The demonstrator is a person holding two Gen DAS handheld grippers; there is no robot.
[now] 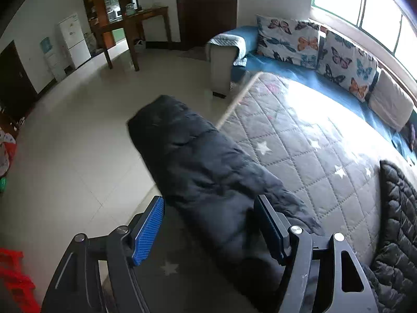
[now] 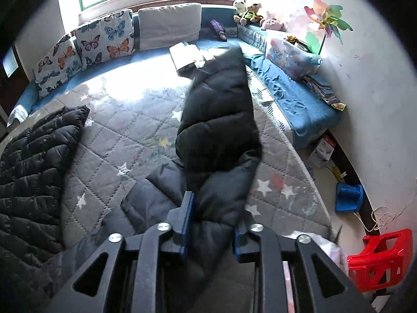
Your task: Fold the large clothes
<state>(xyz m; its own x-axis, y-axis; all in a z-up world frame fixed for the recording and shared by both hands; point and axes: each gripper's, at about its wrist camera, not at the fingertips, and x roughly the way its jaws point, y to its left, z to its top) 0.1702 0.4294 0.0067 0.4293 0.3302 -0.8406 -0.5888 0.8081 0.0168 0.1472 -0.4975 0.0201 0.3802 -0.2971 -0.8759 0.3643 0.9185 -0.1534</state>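
A dark puffer jacket lies on a grey quilted mat [image 1: 299,140] with white stars. In the left wrist view one padded sleeve [image 1: 198,161] stretches away past the mat's edge over the floor. My left gripper [image 1: 209,204] stands open around its near end, and the blue pad [image 1: 148,234] is clear of the fabric. In the right wrist view the other sleeve [image 2: 221,120] runs away from me, blurred. My right gripper [image 2: 213,216] is shut on that sleeve, with fabric filling the narrow gap and both pads against it. The jacket body [image 2: 153,198] bunches left of the fingers.
A second black quilted jacket [image 2: 34,172] lies on the mat's left side [image 1: 398,208]. A blue sofa [image 1: 273,62] with butterfly cushions [image 2: 104,36] borders the mat. A red plastic stool [image 2: 380,260] and a blue stool [image 2: 349,198] stand on the floor at the right.
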